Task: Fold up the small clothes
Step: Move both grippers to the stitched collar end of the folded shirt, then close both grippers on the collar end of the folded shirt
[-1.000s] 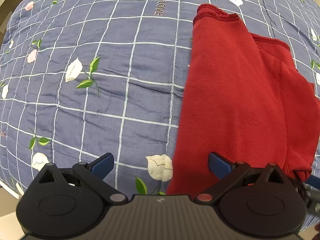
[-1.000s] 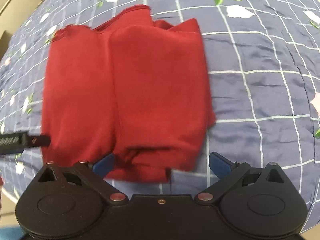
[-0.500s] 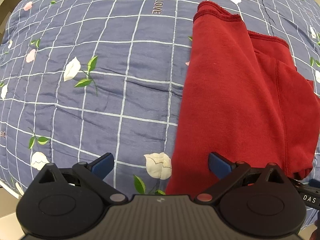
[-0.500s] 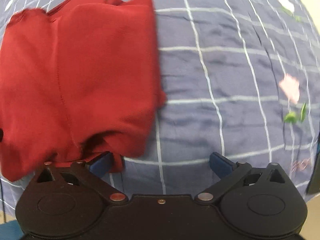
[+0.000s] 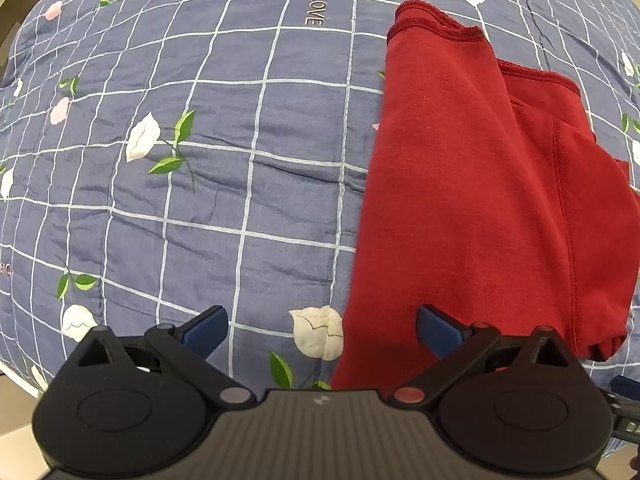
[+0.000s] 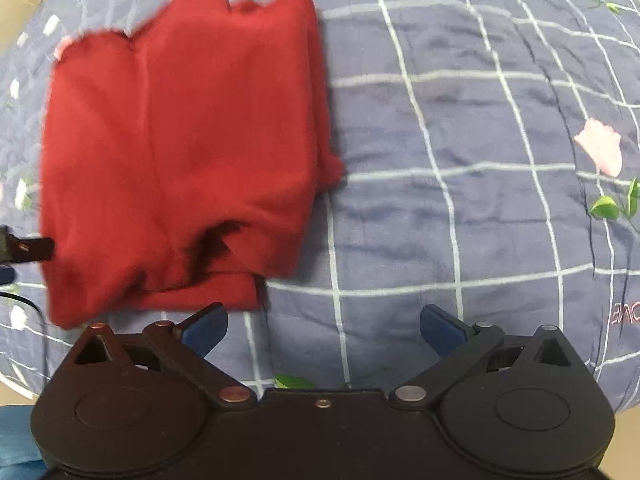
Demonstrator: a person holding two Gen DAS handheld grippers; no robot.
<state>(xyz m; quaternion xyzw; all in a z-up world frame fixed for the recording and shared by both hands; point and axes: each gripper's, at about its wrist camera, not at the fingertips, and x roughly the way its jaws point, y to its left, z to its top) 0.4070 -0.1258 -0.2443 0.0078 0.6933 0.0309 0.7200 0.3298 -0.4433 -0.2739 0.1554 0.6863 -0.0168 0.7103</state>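
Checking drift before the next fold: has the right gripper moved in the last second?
Yes. The right gripper swung right and has partly come back: the red garment slid left in its view, then back toward centre. Jaws open.

Bare quilt lies free on both sides of the red garment.

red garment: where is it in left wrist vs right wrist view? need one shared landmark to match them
Left wrist: red garment fills the right half, partly behind the left gripper's right finger.
Right wrist: it lies upper left, blurred, beyond the right gripper's left finger.
Shared landmark: the blue checked floral quilt under it.
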